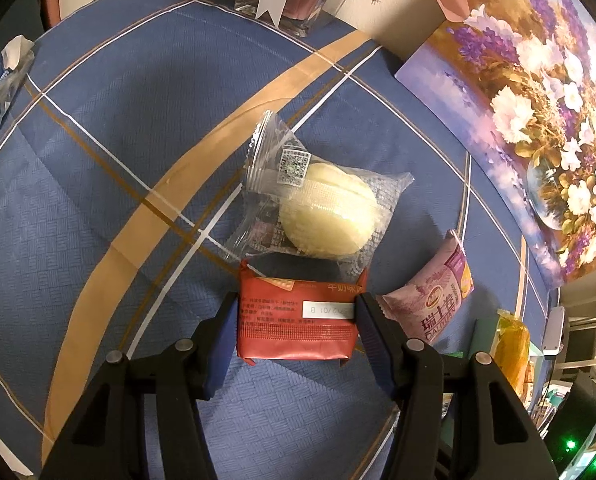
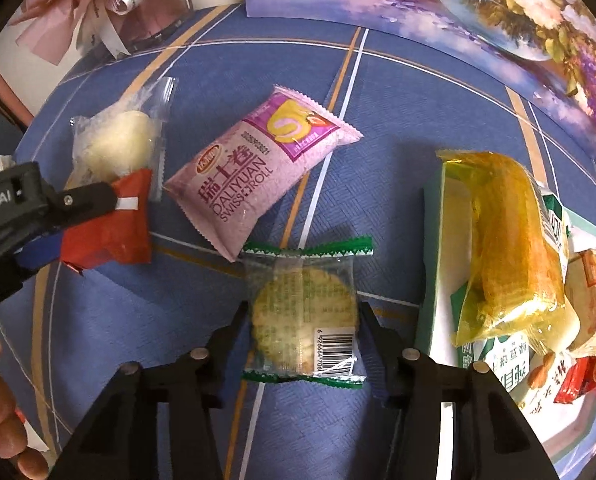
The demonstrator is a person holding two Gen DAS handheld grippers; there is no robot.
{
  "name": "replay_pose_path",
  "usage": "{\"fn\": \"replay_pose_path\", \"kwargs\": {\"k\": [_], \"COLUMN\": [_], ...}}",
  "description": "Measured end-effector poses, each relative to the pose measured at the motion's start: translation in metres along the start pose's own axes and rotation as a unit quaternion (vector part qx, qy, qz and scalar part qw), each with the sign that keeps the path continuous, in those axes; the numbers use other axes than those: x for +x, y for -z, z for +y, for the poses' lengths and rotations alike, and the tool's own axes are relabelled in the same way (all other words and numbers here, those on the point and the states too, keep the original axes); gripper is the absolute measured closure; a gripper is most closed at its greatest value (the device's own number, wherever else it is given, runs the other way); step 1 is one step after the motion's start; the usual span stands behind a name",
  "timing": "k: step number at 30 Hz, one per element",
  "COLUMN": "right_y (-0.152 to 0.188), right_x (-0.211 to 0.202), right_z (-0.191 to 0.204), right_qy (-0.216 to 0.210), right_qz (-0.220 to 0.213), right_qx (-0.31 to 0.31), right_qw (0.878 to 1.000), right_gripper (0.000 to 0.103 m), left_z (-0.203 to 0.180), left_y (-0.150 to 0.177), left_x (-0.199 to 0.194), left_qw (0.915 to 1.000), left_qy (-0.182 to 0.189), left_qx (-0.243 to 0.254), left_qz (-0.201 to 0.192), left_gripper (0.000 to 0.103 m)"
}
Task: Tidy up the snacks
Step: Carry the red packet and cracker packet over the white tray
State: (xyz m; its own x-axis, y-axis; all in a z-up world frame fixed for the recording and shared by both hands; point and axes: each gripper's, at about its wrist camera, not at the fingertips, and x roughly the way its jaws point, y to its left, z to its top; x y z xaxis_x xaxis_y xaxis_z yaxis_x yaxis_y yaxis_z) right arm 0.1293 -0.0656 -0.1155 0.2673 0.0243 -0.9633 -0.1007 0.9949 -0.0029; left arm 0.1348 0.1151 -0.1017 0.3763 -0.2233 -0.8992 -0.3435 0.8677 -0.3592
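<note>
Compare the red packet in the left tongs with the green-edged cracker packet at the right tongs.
The red packet is opaque and rectangular; the cracker packet is clear, showing a round cracker. The red packet has plain ends; the cracker packet has green zigzag ends. Both lie on the blue tablecloth between tong fingers.

Surface (image 1: 98, 184): blue woven-look cloth, crossed by white lines and tan bands. Left tool (image 1: 296, 312): black arms, blue pads. Red packet (image 1: 298, 320): red wrapper, white label strip, dark small print. Clear wrapper (image 1: 317, 208): pale cream round cake, small square code patch. Swiss roll pack (image 2: 254, 168): pink, magenta corner panel with yellow roll. Round cracker pack (image 2: 303, 316): clear, green serrated ends, white barcode. Yellow bag (image 2: 505, 240): translucent golden. Painting (image 1: 537, 128): purple and white flowers.
</note>
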Motion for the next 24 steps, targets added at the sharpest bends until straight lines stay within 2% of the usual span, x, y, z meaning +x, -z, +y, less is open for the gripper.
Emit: {"fn": "replay_pose_path", "kwargs": {"k": [11,18,21,24], "right_y": [0.021,0.028,0.029,0.032], "right_x": [-0.056,-0.083,-0.098,-0.107], "right_z": [-0.016,-0.044,-0.072,-0.098], "right_qy": [-0.019,-0.003,0.019,0.038], "right_qz": [-0.049,-0.066,-0.079,-0.089], "right_qx": [0.025,0.067,0.101,0.135], "right_qw": [0.998,0.996,0.992,0.986], "right_gripper": [0.050,0.050,0.050,0.050], "left_z": [-0.010,-0.034,-0.052,-0.071], "left_y": [0.000,0.008,0.016,0.026], "left_x": [-0.025,-0.040,-0.047,-0.053], "left_qw": [0.9993,0.9974,0.9954,0.9925], "left_qy": [0.006,0.017,0.020,0.044], "left_qx": [0.016,0.049,0.075,0.101], "left_qz": [-0.034,-0.049,-0.056,-0.054], "left_gripper": [0.044,0.043,0.044,0.047]}}
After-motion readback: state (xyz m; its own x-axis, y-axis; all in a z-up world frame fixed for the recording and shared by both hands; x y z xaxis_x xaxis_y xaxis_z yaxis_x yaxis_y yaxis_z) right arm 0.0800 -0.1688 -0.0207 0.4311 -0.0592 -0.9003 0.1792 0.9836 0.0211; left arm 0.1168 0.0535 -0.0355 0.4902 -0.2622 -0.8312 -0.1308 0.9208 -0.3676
